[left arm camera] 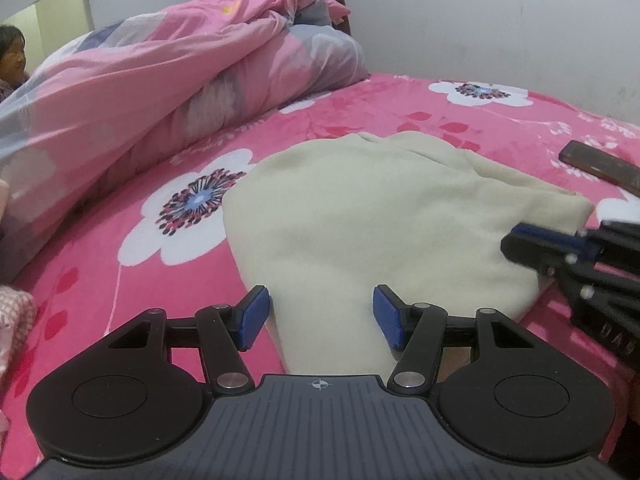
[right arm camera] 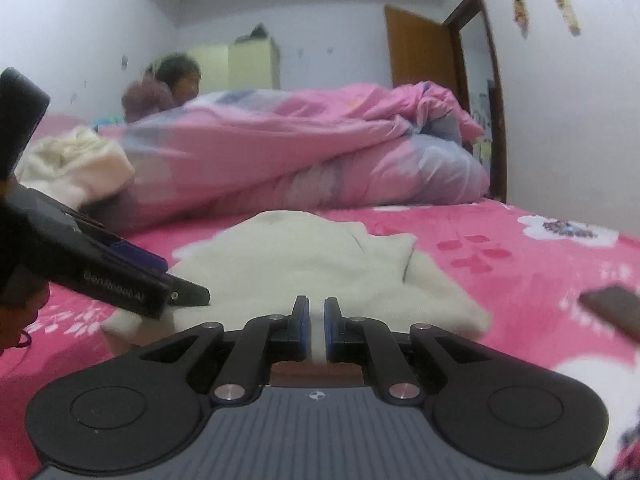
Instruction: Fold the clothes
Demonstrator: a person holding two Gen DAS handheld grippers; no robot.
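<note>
Cream garment (left arm camera: pixel 384 216) under left gripper (left arm camera: pixel 320 318) (jaws apart).

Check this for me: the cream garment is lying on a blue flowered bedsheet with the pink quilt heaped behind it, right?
Not quite. The bedsheet is pink with white flowers, not blue, as the left wrist view shows. The rest holds: the cream garment lies on it, with the pink quilt heaped behind.

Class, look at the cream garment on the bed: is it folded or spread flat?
Folded. The cream garment lies as a compact bundle, with one layer overlapping another near its far edge.
</note>
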